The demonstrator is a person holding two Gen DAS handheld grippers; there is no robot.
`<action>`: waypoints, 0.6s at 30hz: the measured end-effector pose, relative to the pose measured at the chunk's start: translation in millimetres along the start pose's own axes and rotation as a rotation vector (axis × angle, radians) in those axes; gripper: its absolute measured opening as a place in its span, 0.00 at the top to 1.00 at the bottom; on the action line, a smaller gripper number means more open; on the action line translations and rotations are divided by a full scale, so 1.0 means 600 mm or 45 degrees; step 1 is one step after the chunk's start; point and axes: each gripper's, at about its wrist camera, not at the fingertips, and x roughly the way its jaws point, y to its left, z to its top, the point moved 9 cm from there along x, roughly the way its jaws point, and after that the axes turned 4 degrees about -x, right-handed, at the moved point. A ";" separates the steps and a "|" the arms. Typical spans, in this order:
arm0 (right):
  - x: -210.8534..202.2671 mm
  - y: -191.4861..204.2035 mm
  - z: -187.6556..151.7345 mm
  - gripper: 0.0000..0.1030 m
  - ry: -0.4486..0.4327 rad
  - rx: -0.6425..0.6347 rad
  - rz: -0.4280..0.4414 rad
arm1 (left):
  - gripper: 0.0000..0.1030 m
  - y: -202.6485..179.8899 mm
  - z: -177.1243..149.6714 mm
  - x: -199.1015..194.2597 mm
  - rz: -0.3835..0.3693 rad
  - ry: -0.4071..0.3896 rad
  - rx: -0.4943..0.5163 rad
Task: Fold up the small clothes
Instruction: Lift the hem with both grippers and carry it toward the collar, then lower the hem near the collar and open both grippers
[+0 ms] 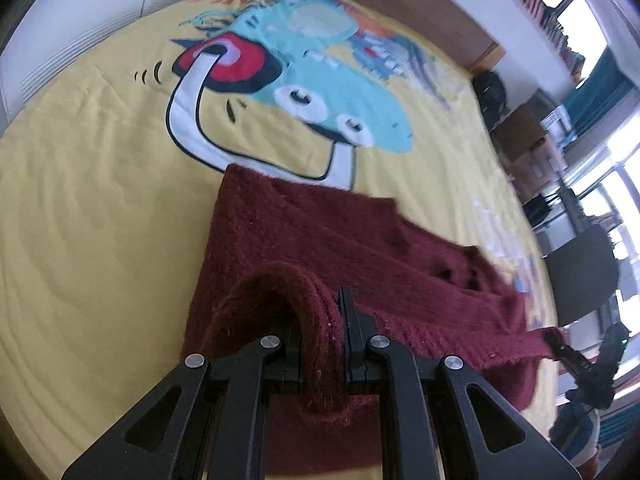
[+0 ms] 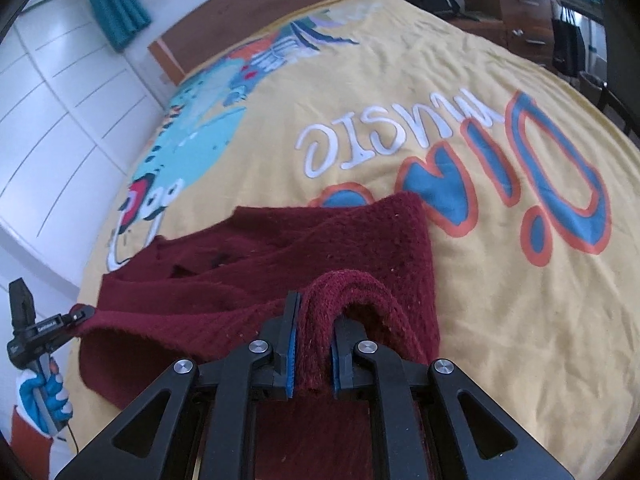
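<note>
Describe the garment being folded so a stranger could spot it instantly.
Start from the big yellow bedspread printed with a cartoon animal and the word "music". Lying on it near the front edge is a dark maroon knitted sweater, its near hem pinched up by the left gripper and the right gripper. It is the only clothing on the bed.

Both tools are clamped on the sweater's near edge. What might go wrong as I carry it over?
1. Each tool, left and right, pinches only a narrow bunch of the sweater; the thick knit may slip out.
2. The edge sags between the grips, so the fold may land crooked.
3. Dragging may wrinkle the bedspread.
</note>
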 end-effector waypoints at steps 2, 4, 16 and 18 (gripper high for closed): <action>0.013 -0.004 0.005 0.88 0.009 0.016 0.006 | 0.89 0.007 0.003 0.017 0.012 0.012 -0.008; 0.025 -0.010 0.013 0.87 0.013 0.038 0.008 | 0.89 0.012 0.008 0.030 0.008 0.018 -0.022; 0.064 -0.025 0.027 0.68 0.052 0.136 0.042 | 0.61 0.014 0.029 0.044 -0.088 0.046 -0.104; 0.064 -0.028 0.037 0.51 0.039 0.158 0.036 | 0.56 0.012 0.036 0.040 -0.087 0.038 -0.115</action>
